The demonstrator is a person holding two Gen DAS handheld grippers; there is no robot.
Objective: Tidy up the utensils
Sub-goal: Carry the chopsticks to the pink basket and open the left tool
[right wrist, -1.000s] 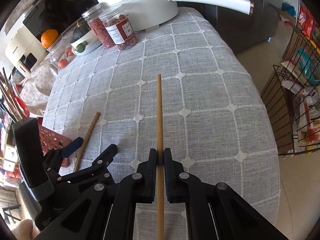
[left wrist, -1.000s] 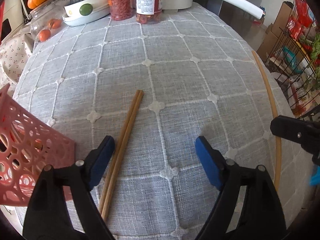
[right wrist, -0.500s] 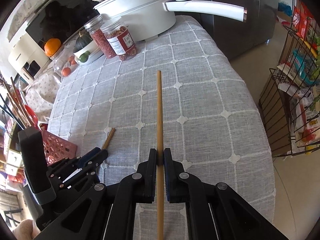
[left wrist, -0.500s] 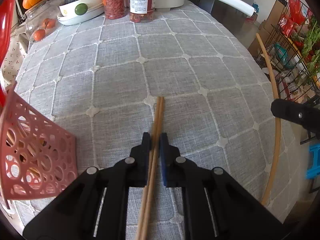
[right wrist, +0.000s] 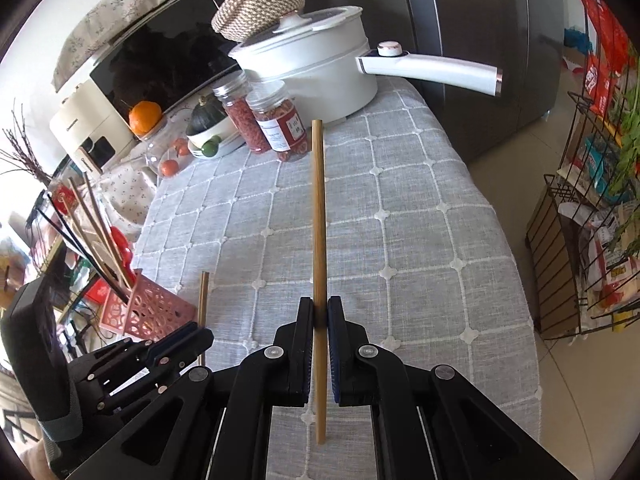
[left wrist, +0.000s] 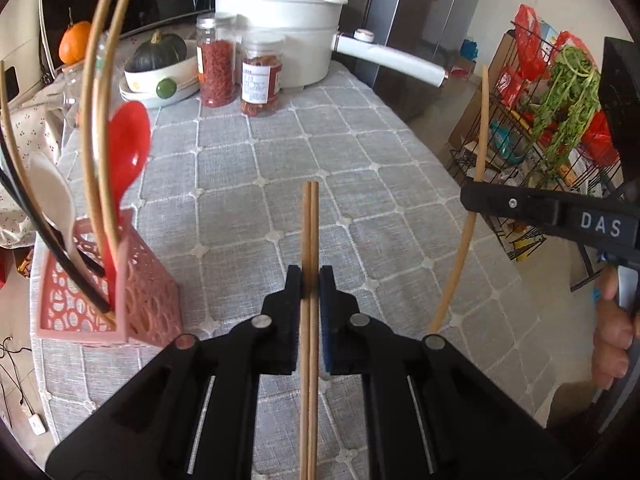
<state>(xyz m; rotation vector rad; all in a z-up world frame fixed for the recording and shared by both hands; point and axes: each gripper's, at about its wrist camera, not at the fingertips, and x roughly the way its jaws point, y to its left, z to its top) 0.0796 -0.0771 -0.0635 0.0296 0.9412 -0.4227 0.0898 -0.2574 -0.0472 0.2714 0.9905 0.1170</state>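
My left gripper (left wrist: 310, 276) is shut on a pair of wooden chopsticks (left wrist: 309, 232), held above the grey checked tablecloth (left wrist: 360, 168) and pointing away from me. My right gripper (right wrist: 320, 308) is shut on a single wooden chopstick (right wrist: 319, 208), also lifted off the cloth; this chopstick (left wrist: 476, 184) shows at the right of the left wrist view. A pink perforated utensil holder (left wrist: 132, 300) stands at the left edge of the table. It holds a red spoon (left wrist: 128, 152), a white spoon (left wrist: 54, 192), wooden chopsticks (left wrist: 94, 92) and black chopsticks. The holder (right wrist: 148, 312) also shows low left in the right wrist view.
At the back of the table stand a white pot with a long handle (left wrist: 288, 36), two jars of red dried food (left wrist: 260, 76), and a bowl with a dark squash (left wrist: 160, 72). A wire rack with greens and packets (left wrist: 560, 112) stands right of the table. A hand (left wrist: 612, 336) grips the right tool.
The left jaws went from wide open around the chopstick pair to shut on it, then lifted it off the cloth. The right gripper rose with its single chopstick. The holder's utensils came into view.
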